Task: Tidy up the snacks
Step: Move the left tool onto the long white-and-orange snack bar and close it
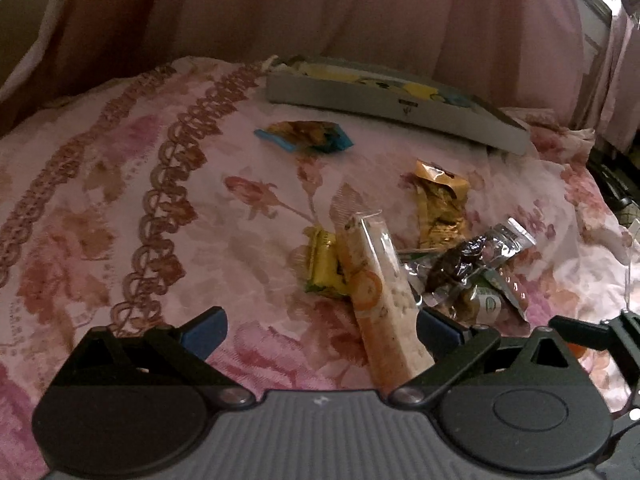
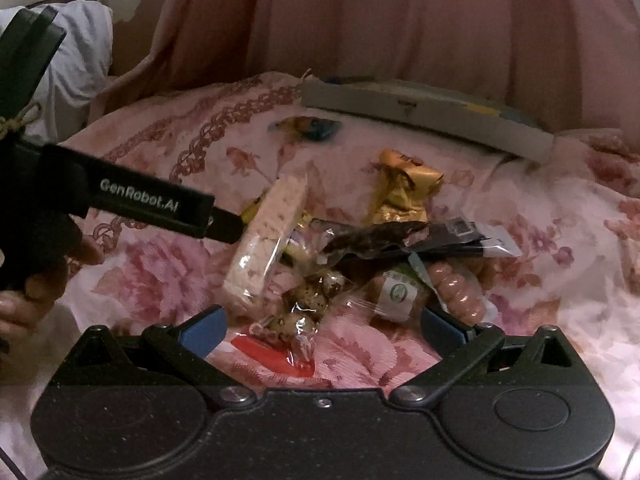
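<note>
Pink floral bedding (image 1: 160,208) is spread across both views, and on it the snacks are gathered in a loose heap toward the right, while a wide stretch of bare cloth is left open to the left of them. A long rice-cracker bar (image 1: 380,292) in clear wrap is seen between the blue pads of the left gripper (image 1: 320,332), whose jaws are held wide apart; the bar lies close against the right-hand pad, though contact cannot be told. Just beside the bar a small gold-wrapped sweet (image 1: 324,264) lies, and behind the heap a gold packet (image 1: 442,208) stands apart from a blue-edged packet (image 1: 306,136), which is well clear of the rest. A flat grey box (image 1: 392,104) is laid along the far edge of the bedding, against a pink curtain (image 1: 320,12). The right gripper (image 2: 322,332) is likewise spread open, hovering over a clear packet of speckled quail eggs (image 2: 308,300) and a red-edged wrapper (image 2: 276,354); a dark wrapper (image 2: 400,240) and a sausage packet (image 2: 456,292) lie just beyond. A person's hand (image 2: 40,276) is seen at the left edge
</note>
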